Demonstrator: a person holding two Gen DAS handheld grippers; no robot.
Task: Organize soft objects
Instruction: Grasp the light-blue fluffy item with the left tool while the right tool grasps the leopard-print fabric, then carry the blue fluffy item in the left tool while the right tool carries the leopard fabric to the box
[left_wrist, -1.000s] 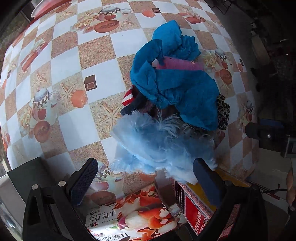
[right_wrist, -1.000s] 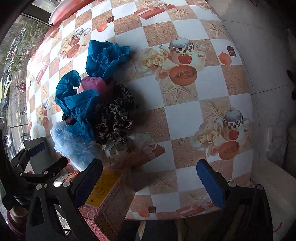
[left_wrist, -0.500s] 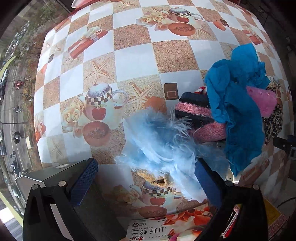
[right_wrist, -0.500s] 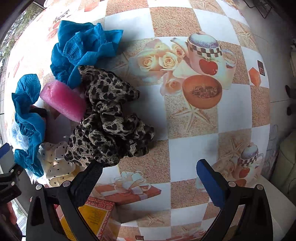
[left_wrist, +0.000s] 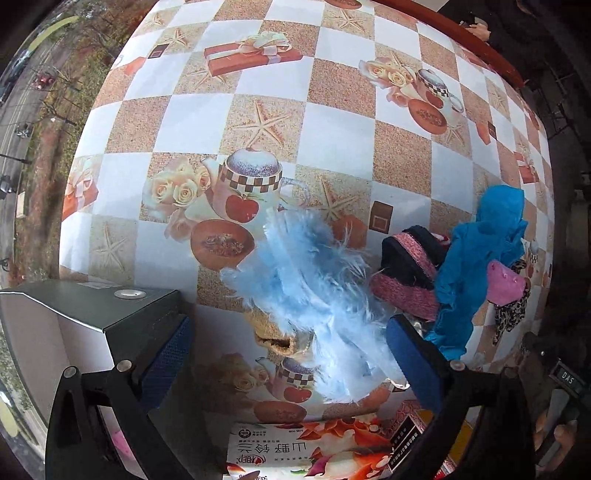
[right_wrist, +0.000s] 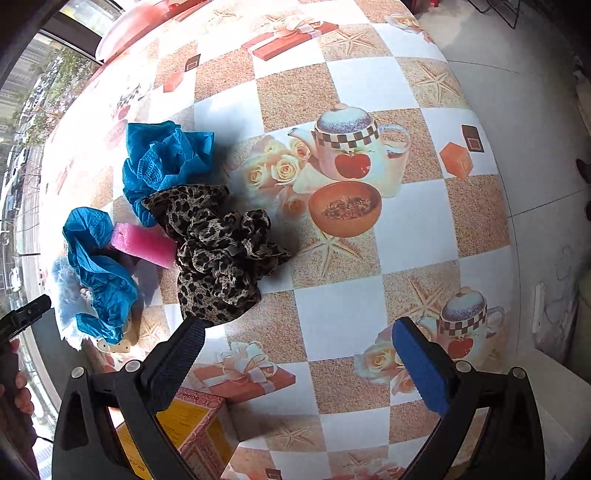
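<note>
Feathery pale-blue fluff (left_wrist: 314, 295) lies on the table (left_wrist: 258, 92) between your left gripper's (left_wrist: 291, 365) wide-open pads; closing may snag the blue cloth (left_wrist: 476, 266) beside it. Your right gripper (right_wrist: 299, 365), also open and empty, hovers near the leopard-print scrunchie (right_wrist: 218, 254).

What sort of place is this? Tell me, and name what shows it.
Probably a home or small shop room beside a street-facing window. A round table wears a printed checkered oilcloth of teapots and starfish; a road with cars lies far below the glass, so it seems an upper floor; the floor is plain tile.
</note>
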